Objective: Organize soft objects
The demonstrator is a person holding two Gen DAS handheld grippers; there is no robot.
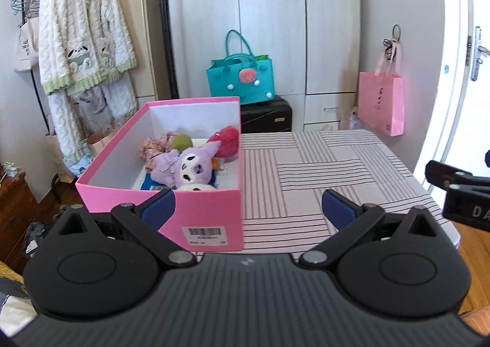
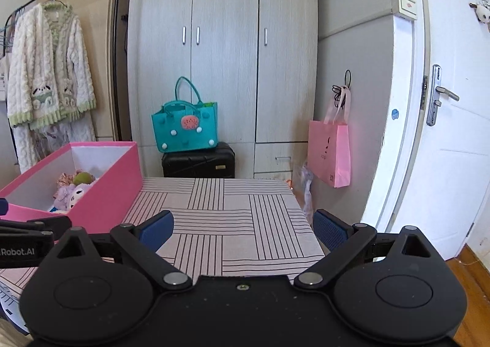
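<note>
Both tongs gape wide and empty; the pink box of plush toys lies ahead-left of the left tongs, nearer them than the right tongs.

Pink box, purple plush, grey-striped tablecloth.

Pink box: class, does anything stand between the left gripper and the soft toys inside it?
Yes. The pink box's near wall stands between the open left gripper and the purple plush; the box top is open.
</note>
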